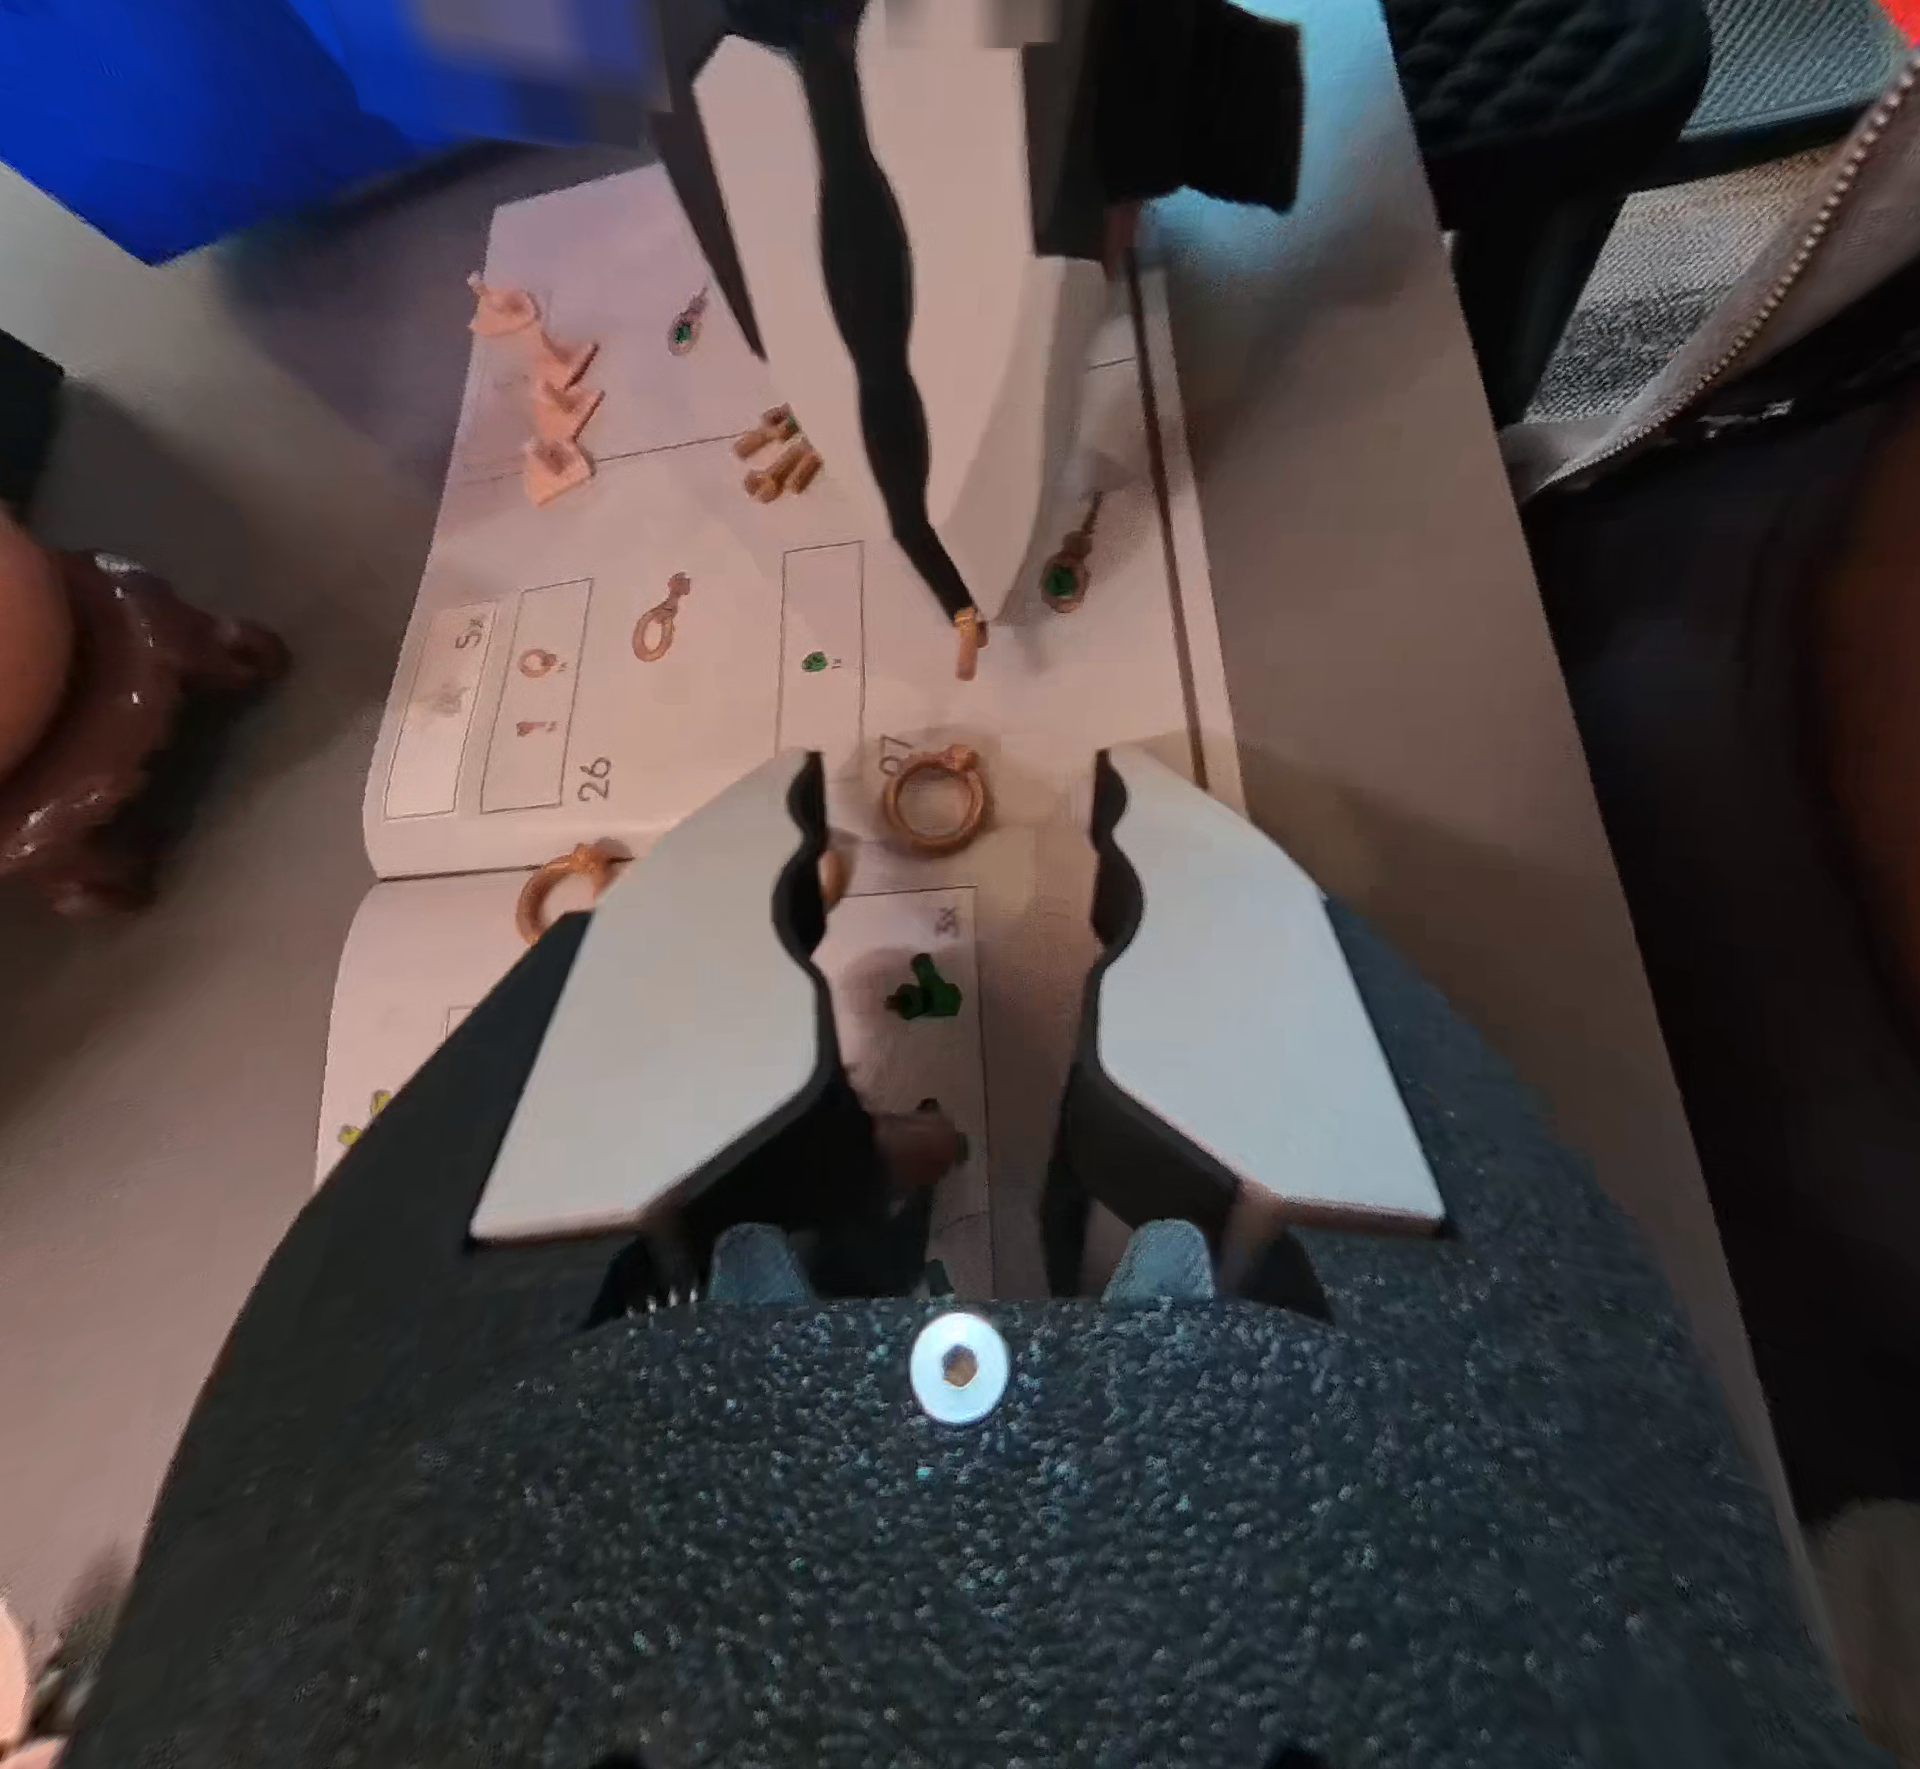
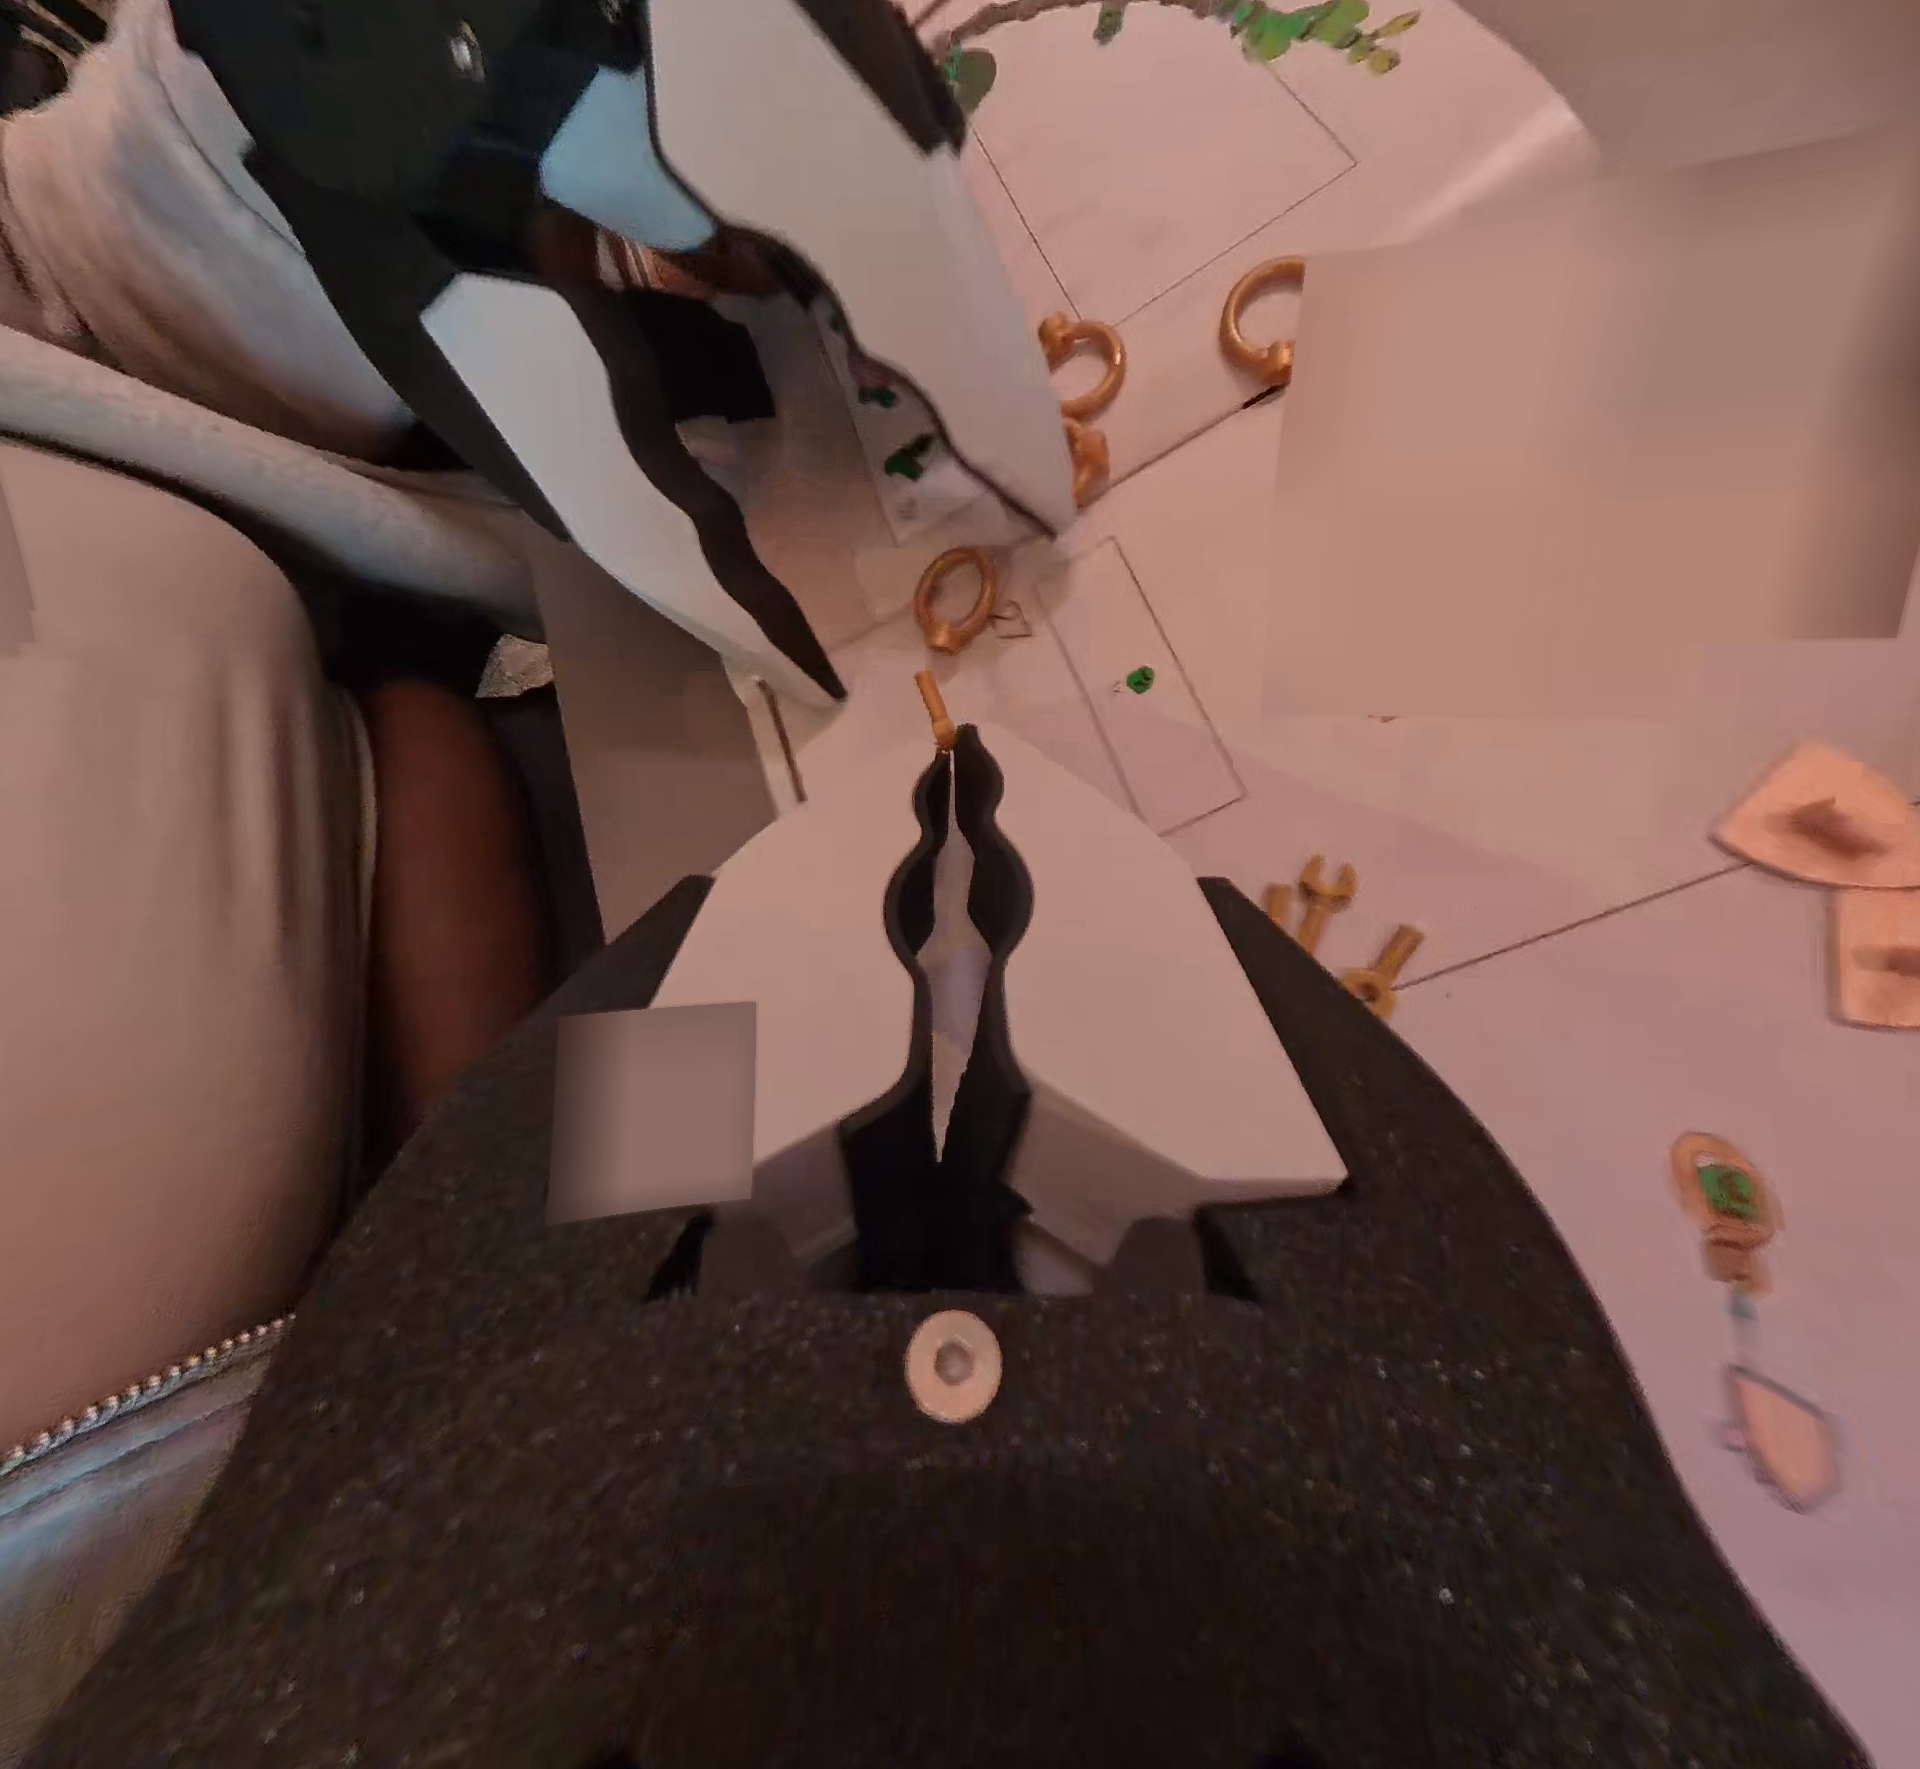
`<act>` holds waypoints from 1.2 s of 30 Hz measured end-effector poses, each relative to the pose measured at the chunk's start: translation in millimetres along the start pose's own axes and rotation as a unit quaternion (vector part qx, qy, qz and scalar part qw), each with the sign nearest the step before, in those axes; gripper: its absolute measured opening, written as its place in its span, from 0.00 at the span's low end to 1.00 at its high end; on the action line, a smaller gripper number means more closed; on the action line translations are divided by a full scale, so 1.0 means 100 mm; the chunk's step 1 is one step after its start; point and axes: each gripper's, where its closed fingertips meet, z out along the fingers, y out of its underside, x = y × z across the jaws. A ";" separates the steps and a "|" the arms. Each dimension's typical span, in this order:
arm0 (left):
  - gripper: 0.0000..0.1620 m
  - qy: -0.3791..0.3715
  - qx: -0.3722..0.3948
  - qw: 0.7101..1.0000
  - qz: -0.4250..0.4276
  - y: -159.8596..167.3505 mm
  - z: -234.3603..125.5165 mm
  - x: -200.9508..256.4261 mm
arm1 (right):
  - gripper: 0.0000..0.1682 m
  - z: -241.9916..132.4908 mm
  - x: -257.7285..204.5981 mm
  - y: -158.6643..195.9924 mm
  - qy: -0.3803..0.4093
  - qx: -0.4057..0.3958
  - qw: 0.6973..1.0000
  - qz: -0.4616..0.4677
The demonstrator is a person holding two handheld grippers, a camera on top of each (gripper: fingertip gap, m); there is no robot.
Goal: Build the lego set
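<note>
My right gripper [image 2: 954,745] is shut on a small gold pin piece [image 2: 933,706] at its tips; it shows from the far side in the left wrist view [image 1: 966,623], with the pin [image 1: 968,647] hanging below. My left gripper [image 1: 956,769] is open and empty, its jaws standing on either side of a gold ring piece [image 1: 932,800] that lies on the open instruction booklet [image 1: 717,711]. In the right wrist view the left gripper [image 2: 935,597] is open just above that gold ring [image 2: 954,595].
More gold rings [image 2: 1086,363] [image 1: 556,893], gold pins [image 1: 777,462], pink shield pieces [image 1: 540,400], green studs [image 1: 925,992] and a gold-and-green pendant [image 1: 1062,576] lie on the booklet. A brown piece [image 1: 114,732] sits left; a leafy vine [image 2: 1195,15] lies far off. A person's lap borders the table edge [image 1: 1455,784].
</note>
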 end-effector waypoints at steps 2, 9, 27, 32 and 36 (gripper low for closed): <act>0.39 0.005 -0.008 1.000 -0.013 0.04 -0.04 0.01 | 0.01 -0.01 0.03 0.03 0.014 -0.009 1.000 -0.011; 0.17 0.004 -0.036 0.993 0.108 0.07 -0.20 0.01 | 0.01 -0.02 -0.08 0.00 -0.015 0.001 1.000 0.021; 0.00 0.103 -0.057 0.990 0.081 0.05 0.01 0.10 | 0.11 -0.08 -0.11 0.20 0.035 -0.030 0.999 -0.012; 0.01 0.084 -0.071 0.989 0.097 0.06 -0.11 0.01 | 0.11 -0.05 -0.12 0.17 0.045 -0.012 0.997 -0.056; 0.00 0.094 -0.097 0.986 0.100 0.14 -0.06 0.02 | 0.08 -0.09 -0.05 0.11 0.088 0.002 0.990 -0.115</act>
